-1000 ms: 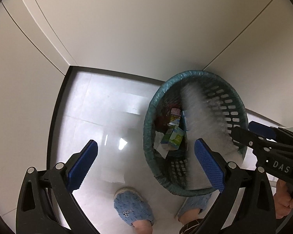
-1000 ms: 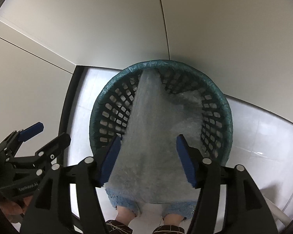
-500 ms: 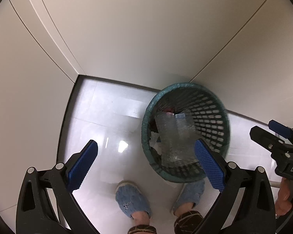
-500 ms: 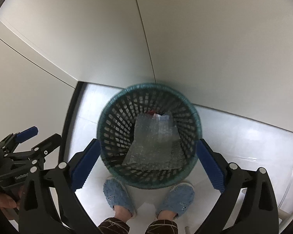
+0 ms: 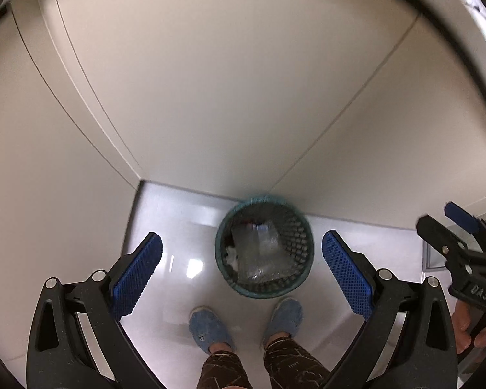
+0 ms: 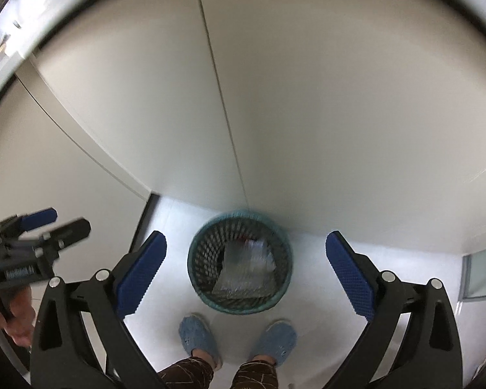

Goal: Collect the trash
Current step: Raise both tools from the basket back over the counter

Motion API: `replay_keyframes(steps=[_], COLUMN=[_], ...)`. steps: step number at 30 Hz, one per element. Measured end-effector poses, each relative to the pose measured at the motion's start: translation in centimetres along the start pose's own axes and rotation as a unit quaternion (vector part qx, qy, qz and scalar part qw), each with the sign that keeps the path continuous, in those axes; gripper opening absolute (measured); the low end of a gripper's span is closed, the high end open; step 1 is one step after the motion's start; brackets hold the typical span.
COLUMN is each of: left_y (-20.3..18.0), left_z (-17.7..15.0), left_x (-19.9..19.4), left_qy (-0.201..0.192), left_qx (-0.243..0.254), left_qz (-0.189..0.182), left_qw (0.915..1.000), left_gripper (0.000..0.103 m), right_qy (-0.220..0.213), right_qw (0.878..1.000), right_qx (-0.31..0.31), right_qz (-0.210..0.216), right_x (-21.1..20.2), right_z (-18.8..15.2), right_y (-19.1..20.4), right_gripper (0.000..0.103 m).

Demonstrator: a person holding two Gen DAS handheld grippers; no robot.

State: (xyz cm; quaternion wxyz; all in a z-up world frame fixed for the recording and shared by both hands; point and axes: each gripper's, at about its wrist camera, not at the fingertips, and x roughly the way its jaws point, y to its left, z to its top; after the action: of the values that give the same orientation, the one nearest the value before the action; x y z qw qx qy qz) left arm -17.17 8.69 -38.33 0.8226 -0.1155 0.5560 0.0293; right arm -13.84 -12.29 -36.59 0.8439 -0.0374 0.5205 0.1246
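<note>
Bubble wrap (image 5: 259,256) lies inside green basket (image 5: 307,256) on floor, beside wall corner. Left gripper (image 5: 241,275) and right gripper (image 6: 246,272): fingers released, nothing between. Advice: lift clear, scan floor for next trash, avoid knocking basket.

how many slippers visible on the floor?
2. Left slipper and right slipper, both worn, side by side on the floor just in front of the bin. None hidden, as far as visible.
</note>
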Motion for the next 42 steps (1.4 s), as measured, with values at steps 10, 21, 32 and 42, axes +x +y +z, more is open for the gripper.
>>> replay_keyframes(steps=[10, 21, 32, 42], left_y=[-1.5, -2.0, -4.8, -6.0], left_z=[7.0, 13.2, 18.1, 23.5], left_x=[-12.5, -21.8, -24.8, -22.0], left_qy=[-0.047, -0.1, -0.112, -0.102], left_qx=[0.041, 0.05, 0.094, 0.046], left_qz=[0.005, 0.0, 0.005, 0.022], left_qw=[0.9981, 0.9937, 0.9892, 0.9935], left_gripper=[0.097, 0.097, 0.097, 0.097], right_qy=[-0.07, -0.149, -0.13, -0.009], right_qw=[0.997, 0.988, 0.991, 0.995], right_qx=[0.02, 0.016, -0.002, -0.093], right_qz=[-0.014, -0.042, -0.027, 0.026], right_x=[-12.8, -22.7, -22.8, -13.6], right_z=[6.6, 12.6, 19.6, 28.2], right_y=[0.8, 2.0, 0.8, -0.2], right_gripper=[0.095, 0.095, 0.093, 0.076])
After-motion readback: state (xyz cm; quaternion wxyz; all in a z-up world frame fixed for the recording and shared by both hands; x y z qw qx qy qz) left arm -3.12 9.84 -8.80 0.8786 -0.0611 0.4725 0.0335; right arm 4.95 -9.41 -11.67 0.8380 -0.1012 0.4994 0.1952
